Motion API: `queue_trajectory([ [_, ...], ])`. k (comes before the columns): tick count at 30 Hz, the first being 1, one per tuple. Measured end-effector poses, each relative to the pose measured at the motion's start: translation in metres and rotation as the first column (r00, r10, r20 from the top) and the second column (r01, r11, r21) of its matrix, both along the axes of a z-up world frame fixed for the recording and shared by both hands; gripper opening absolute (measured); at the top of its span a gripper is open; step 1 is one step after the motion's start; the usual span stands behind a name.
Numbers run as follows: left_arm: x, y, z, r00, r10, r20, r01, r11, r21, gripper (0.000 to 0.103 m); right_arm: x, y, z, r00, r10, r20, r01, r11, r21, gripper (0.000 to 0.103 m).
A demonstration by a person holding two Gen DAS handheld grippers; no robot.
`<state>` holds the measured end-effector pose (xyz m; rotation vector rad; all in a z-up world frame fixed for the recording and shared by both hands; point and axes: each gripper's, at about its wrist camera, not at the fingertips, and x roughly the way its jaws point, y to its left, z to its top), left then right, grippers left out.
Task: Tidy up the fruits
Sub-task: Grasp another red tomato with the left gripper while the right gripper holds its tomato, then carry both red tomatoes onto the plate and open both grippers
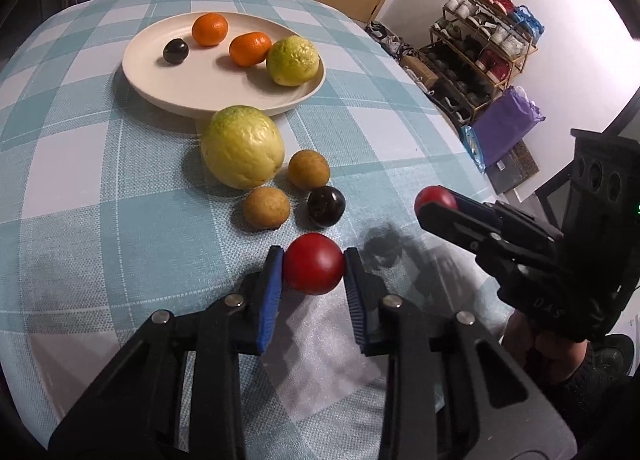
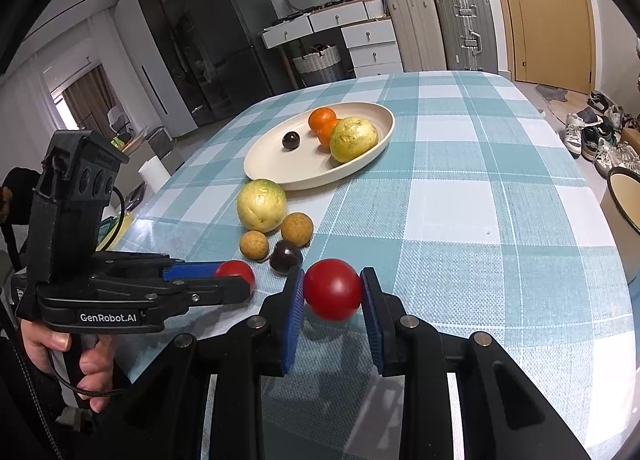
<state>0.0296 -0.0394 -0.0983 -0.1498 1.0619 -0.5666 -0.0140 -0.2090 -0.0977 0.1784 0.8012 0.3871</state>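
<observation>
Each hand-held gripper pinches a small red fruit, likely a cherry tomato: the left hand-held gripper (image 1: 314, 272) clamps one red fruit (image 1: 314, 264) low over the tabletop (image 1: 80, 179), and the right hand-held gripper (image 2: 332, 292) clamps another red fruit (image 2: 333, 288) beside it. Smooth, round, light and probably soft-skinned, these fruits call for a gentle squeeze across the widest middle, or they may slip or bruise. The cream plate (image 1: 152, 87) beyond already carries four fruits.
</observation>
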Motion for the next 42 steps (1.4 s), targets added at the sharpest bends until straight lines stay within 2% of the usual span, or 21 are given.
queue_trajectory([
  [13,0.017,0.028,0.038,0.998,0.036,0.048,-0.031,0.995,-0.094,0.027,0.031,0.019,0.016,0.997,0.078,0.014,-0.078,0.996,0.050,0.028],
  [18,0.040,0.040,0.056,0.995,0.059,0.081,-0.051,0.994,-0.100,0.027,0.056,0.024,0.027,0.995,0.101,0.024,-0.103,0.990,0.095,0.028],
  [24,0.081,0.052,0.066,0.990,0.105,0.092,-0.096,0.990,-0.105,0.027,0.093,0.033,0.042,0.991,0.126,0.044,-0.130,0.986,0.102,0.028],
  [32,0.139,0.060,0.063,0.986,0.145,0.078,-0.137,0.985,-0.103,0.027,0.146,0.044,0.047,0.988,0.151,0.042,-0.154,0.984,0.091,0.028],
  [42,0.202,0.053,0.040,0.990,0.138,0.029,-0.134,0.985,-0.110,0.027,0.181,0.068,0.034,0.982,0.188,0.016,-0.188,0.982,0.000,0.028],
])
